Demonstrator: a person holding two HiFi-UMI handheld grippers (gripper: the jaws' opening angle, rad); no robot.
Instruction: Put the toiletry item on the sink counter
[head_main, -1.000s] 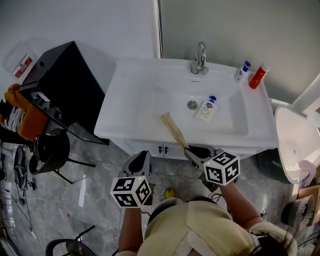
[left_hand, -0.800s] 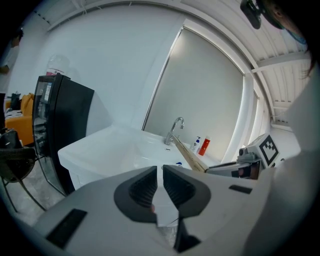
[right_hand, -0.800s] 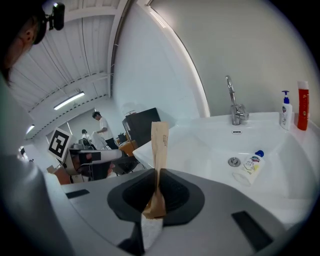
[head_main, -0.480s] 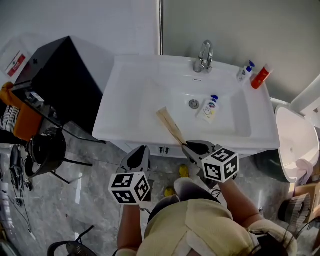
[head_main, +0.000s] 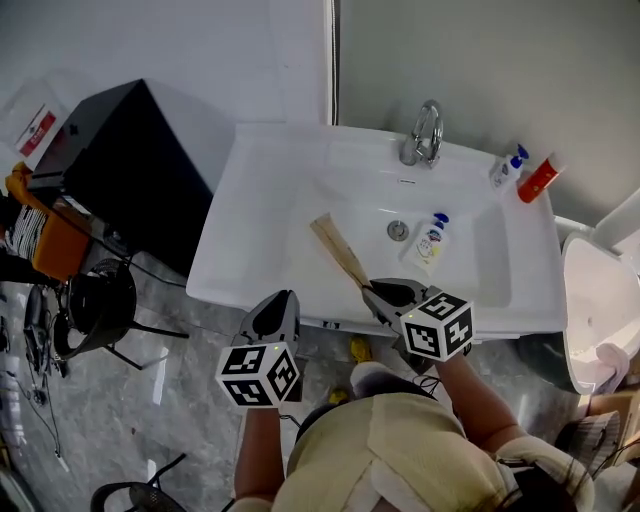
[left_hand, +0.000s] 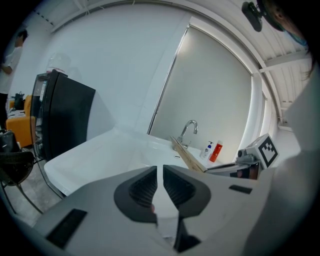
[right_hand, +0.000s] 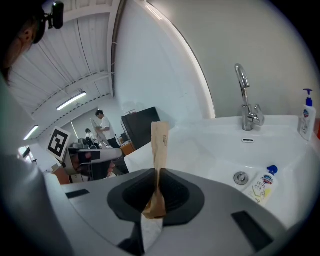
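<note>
A long brown paper-wrapped toiletry packet (head_main: 340, 255) sticks out forward from my right gripper (head_main: 375, 293), which is shut on its near end. The packet hangs over the front part of the white sink counter (head_main: 240, 230), its far end above the basin's left rim. In the right gripper view the packet (right_hand: 159, 145) stands upright between the jaws of the right gripper (right_hand: 159, 187). My left gripper (head_main: 278, 305) is shut on nothing and hovers just off the counter's front edge; in its own view the left gripper (left_hand: 161, 182) faces the counter, with the packet (left_hand: 187, 155) to its right.
A white soap bottle (head_main: 430, 240) lies in the basin beside the drain. The faucet (head_main: 425, 135) stands at the back, with a blue pump bottle (head_main: 508, 167) and a red bottle (head_main: 540, 178) at the back right. A black cabinet (head_main: 120, 170) stands left, a toilet (head_main: 600, 300) right.
Both grippers have come closer to the sink. The right gripper, still holding the packet, now reaches over the counter's front edge.
</note>
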